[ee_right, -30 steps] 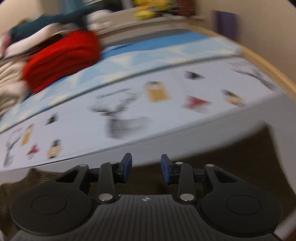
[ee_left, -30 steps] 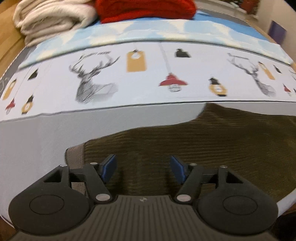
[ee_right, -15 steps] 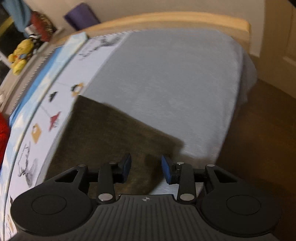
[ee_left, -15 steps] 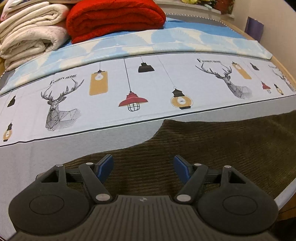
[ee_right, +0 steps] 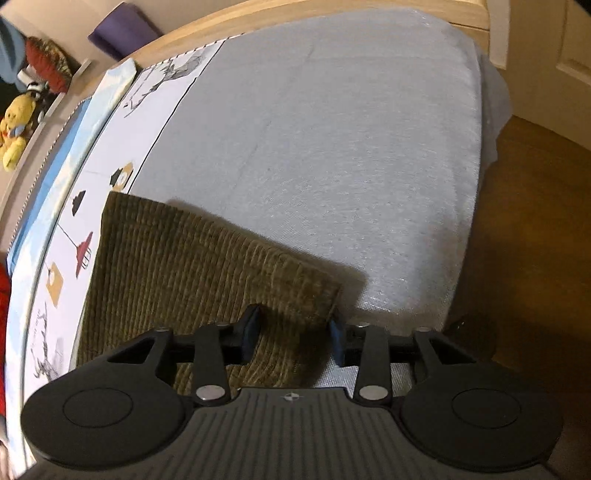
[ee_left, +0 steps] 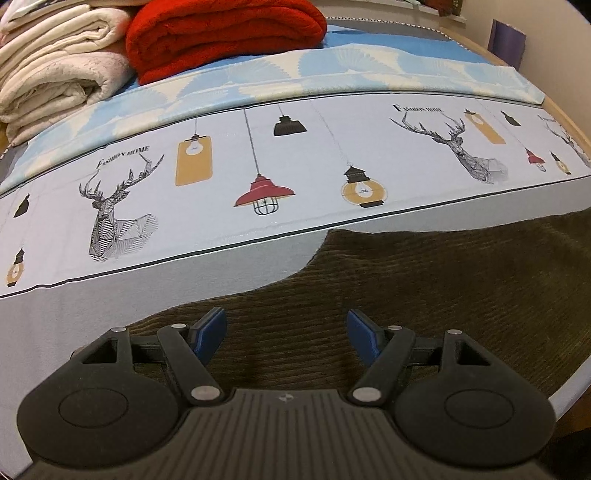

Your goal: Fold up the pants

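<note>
Dark olive corduroy pants lie flat on the grey bed sheet, near its front edge. My left gripper is open and empty, just above the pants near their left end. In the right wrist view the pants' other end shows as a squared hem edge. My right gripper is open, its jaws either side of the near corner of that hem, close above the cloth. Whether the fingers touch the fabric I cannot tell.
A printed band with deer and lamps runs across the bed behind the pants. Folded cream blankets and a red blanket are stacked at the back. The bed's end edge drops to a wooden floor.
The right gripper has swung from the printed band to the pants' hem end and come closer to its corner. The left gripper has shifted slightly over the pants, still open.
</note>
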### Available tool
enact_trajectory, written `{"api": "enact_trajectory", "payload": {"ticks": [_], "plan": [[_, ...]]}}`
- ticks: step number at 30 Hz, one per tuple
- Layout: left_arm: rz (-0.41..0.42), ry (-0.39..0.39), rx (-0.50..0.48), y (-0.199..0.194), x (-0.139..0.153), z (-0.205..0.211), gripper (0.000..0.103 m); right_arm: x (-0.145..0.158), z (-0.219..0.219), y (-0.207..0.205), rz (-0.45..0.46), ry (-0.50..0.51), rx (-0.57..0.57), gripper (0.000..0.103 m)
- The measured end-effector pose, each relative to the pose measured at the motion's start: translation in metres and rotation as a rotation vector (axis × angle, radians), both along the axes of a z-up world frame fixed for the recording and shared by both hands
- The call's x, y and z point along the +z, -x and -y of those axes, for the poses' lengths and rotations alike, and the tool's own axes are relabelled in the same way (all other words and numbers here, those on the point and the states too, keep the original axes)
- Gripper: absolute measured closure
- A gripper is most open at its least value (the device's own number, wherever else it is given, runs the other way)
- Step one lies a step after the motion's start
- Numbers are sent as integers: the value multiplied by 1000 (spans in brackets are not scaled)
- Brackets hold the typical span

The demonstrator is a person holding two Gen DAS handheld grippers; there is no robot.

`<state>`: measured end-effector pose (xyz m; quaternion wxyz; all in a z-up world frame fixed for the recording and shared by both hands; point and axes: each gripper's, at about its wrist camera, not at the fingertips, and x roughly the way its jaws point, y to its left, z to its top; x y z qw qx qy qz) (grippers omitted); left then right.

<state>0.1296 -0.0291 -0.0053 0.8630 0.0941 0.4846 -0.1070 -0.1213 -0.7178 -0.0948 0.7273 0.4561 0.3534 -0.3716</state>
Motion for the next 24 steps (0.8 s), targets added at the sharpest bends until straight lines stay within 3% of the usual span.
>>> {"api": "enact_trajectory", "payload": {"ticks": [1, 5, 9, 13, 17, 21, 24], "plan": [[2, 3, 5, 0, 1, -2, 26, -1, 0, 0, 8, 0, -1, 76], [9, 23, 21, 0, 6, -10, 26, 10, -3, 2, 35, 29, -20, 81], [22, 45, 34, 1, 12, -18, 26, 62, -51, -27, 29, 307, 139, 82], [33, 65, 52, 2, 17, -29, 26, 121, -157, -62, 97, 703, 414, 82], [41, 82, 73, 4, 20, -44, 26, 144, -298, -85, 173, 1016, 715, 82], [42, 86, 101, 9, 21, -65, 26, 130, -428, -91, 283, 1138, 999, 82], [39, 90, 129, 11, 20, -83, 26, 92, -517, -91, 312, 1149, 1243, 80]]}}
